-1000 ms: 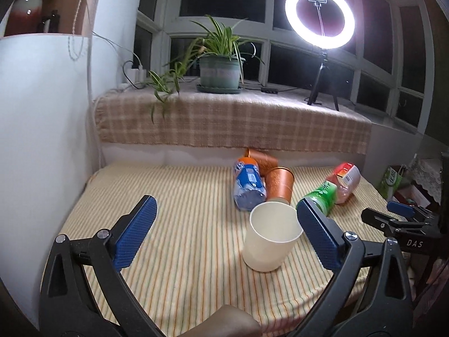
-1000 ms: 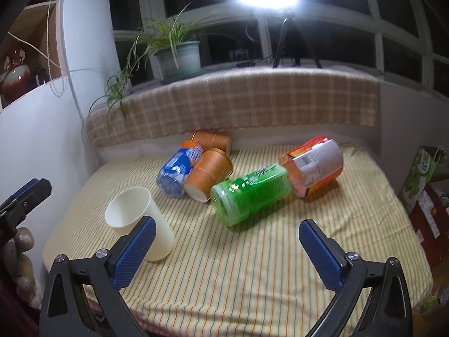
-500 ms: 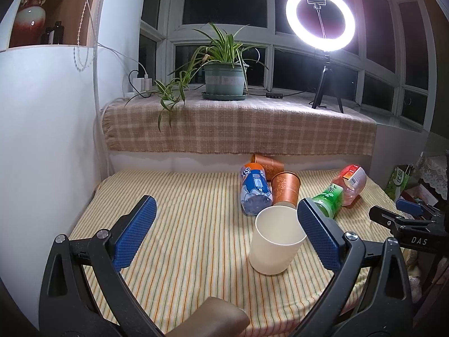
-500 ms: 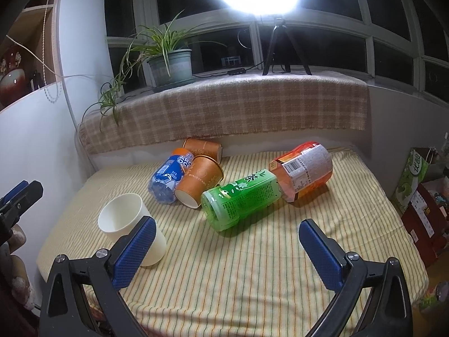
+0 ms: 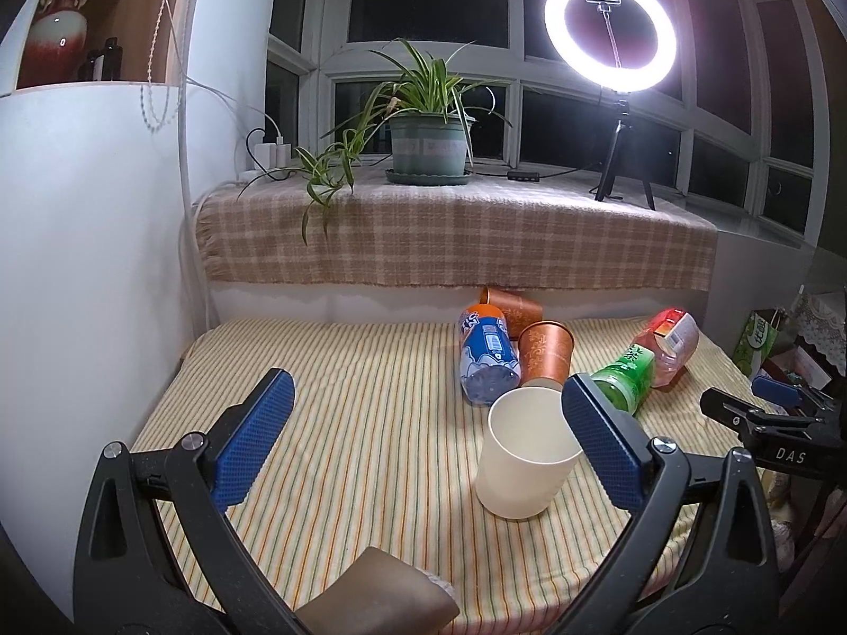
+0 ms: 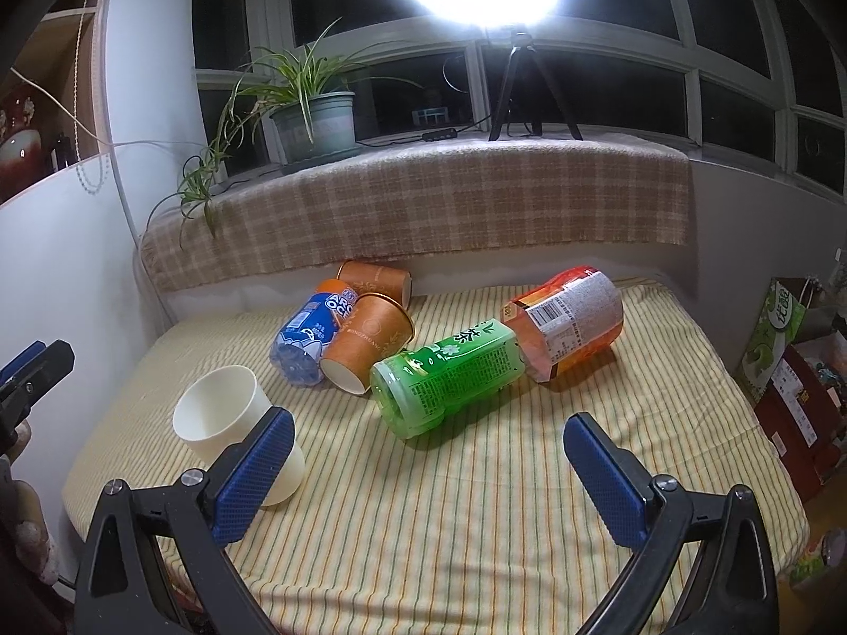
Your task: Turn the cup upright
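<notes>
**White cup stands mouth-up; both sets of fingers empty**

From my left gripper [image 5: 426, 444], the white cup [image 5: 524, 455] stands on the striped tabletop [image 5: 344, 423] at about 3 o'clock from the frame's centre, mouth up, just beside my right-hand pad. Both grippers are spread wide and hold nothing. From the right gripper [image 6: 429, 471], the same cup sits at 9 o'clock, partly behind the left pad.

I judge the flip done, so the step in hand is a clean retreat. I would keep the left fingers wide and draw straight back, since the near pad could clip the rim and tip a light cup. Behind it, at 12 to 1 o'clock, lie the blue bottle [image 5: 484, 354], two orange cups [image 5: 545, 352] and the green bottle [image 5: 624, 375]; these I would leave alone.

Compared with a second ago, both views sit a little farther back and higher: the window ledge and ring light [image 5: 610, 26] show more fully, while the cup itself has not shifted.
</notes>
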`<action>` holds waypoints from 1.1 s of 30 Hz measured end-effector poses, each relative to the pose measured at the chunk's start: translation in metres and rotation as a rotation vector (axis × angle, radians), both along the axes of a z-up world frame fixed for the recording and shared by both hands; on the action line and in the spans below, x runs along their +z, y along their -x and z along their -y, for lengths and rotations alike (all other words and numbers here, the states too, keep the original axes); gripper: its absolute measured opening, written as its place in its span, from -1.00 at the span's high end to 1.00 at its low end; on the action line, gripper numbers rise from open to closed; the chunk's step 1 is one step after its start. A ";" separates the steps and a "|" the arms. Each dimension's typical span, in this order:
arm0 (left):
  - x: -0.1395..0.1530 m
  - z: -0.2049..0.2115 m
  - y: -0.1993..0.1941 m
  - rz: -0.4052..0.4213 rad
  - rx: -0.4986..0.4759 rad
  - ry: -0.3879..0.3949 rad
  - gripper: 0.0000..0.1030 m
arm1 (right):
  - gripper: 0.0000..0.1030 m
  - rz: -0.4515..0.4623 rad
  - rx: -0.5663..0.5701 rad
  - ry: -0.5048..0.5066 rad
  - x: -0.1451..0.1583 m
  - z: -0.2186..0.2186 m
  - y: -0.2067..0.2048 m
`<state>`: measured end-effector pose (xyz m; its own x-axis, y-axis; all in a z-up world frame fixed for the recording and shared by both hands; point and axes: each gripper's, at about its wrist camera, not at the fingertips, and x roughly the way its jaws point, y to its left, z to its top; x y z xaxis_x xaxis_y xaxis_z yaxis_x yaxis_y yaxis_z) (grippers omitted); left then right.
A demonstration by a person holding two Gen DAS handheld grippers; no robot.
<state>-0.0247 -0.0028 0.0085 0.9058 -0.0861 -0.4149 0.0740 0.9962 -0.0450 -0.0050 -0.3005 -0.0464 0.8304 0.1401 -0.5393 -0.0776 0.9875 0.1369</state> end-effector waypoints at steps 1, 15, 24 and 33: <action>0.000 -0.001 0.000 -0.001 0.000 0.000 -0.99 | -0.99 0.000 0.001 0.000 0.000 0.000 0.000; -0.003 -0.007 -0.003 -0.005 0.001 0.001 -0.99 | -1.00 -0.003 0.005 0.006 -0.003 -0.001 -0.003; -0.003 -0.008 -0.004 -0.005 -0.002 -0.001 -0.99 | -1.00 -0.001 0.007 0.011 -0.003 -0.003 -0.004; -0.003 -0.008 -0.005 -0.006 0.001 0.002 -0.99 | -1.00 -0.006 0.012 0.017 -0.003 -0.005 -0.005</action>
